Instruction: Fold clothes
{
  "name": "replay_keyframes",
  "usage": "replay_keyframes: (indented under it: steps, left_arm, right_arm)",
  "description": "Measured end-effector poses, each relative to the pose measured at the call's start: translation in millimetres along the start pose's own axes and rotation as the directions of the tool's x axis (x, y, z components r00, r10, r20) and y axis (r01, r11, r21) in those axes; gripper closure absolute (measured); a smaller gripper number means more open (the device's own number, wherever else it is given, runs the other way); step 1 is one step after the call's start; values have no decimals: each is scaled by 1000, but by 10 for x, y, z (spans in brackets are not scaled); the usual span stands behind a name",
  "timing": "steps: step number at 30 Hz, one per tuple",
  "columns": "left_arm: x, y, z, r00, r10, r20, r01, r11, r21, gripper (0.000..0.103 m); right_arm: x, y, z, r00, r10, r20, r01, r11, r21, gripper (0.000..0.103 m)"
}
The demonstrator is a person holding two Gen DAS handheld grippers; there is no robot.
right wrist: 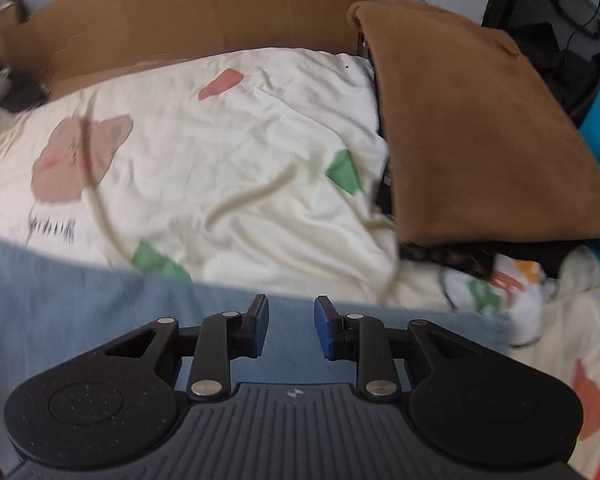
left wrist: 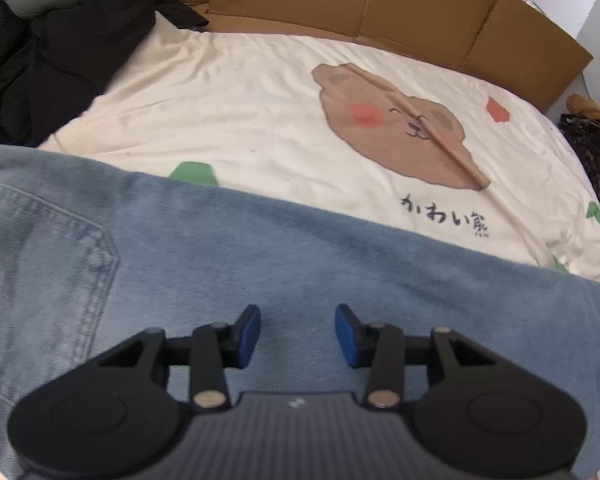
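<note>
While both grippers hang over the denim, neither holds anything. In the left wrist view, the left gripper point(left wrist: 297, 334) sits at the bottom centre of the frame with its jaws standing wide apart, blue pads facing each other and only cloth showing between them. The light blue jeans point(left wrist: 228, 264) spread across the lower half of that frame, a stitched back pocket point(left wrist: 48, 276) at the lower left. Above them lies a cream bedsheet point(left wrist: 240, 100) printed with a brown bear face point(left wrist: 396, 128), upper right of centre. A black garment point(left wrist: 52, 60) is heaped in the upper left, and a cardboard panel point(left wrist: 380, 4) runs along the top.

In the right wrist view, the right gripper point(right wrist: 291, 328) is at the bottom centre, its jaws likewise apart with a clear gap, over the upper edge of the jeans. The denim fills the lower left of this frame. A brown cloth point(right wrist: 480, 132) occupies the upper right, resting over darker fabric. This view is somewhat blurred.
</note>
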State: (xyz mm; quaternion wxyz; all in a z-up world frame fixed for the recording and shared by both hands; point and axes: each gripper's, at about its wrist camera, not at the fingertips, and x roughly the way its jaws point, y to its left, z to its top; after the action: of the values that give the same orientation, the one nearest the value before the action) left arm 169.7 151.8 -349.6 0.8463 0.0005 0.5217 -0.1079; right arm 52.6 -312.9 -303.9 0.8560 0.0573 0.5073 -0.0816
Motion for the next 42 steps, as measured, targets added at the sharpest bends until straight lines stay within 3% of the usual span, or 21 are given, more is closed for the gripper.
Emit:
replay_keyframes:
  steps: [8,13,19,22,32,39,42]
  left_arm:
    - [-146,180,-146,999,53,13,-52,998,-37,59]
    - [-132,202,-204,998,68,-4,-68,997,-40,59]
    - [-95,170,-197,998,67,-3,-67,997,-37,58]
    - [-83,152,-178,998,65,4,-65,997,-37,58]
    - [-121,318,-175,993,112,21,-110,991,-81,58]
    - [-341,697,-153,959,264,99,-247,956,-156,58]
    - [-461,883,-147,931,340,132,-311,929,-203,58]
  right_arm:
    - [-236,0,-1017,998,5,-61,-10,997,-81,62]
    - [18,174,-1227,997,-15,-72,11,998,-54,62]
    - [258,163,-984,996,-91,-7,91,995,46,52]
    - [345,211,-864,991,-134,20,133,991,31,47]
    - [622,167,-382,987,-157,40,155,986,57,46]
    - [664,128,-213,984,-162,70,154,983,103,46]
    - [693,128,-172,984,-163,66,156,983,101,46]
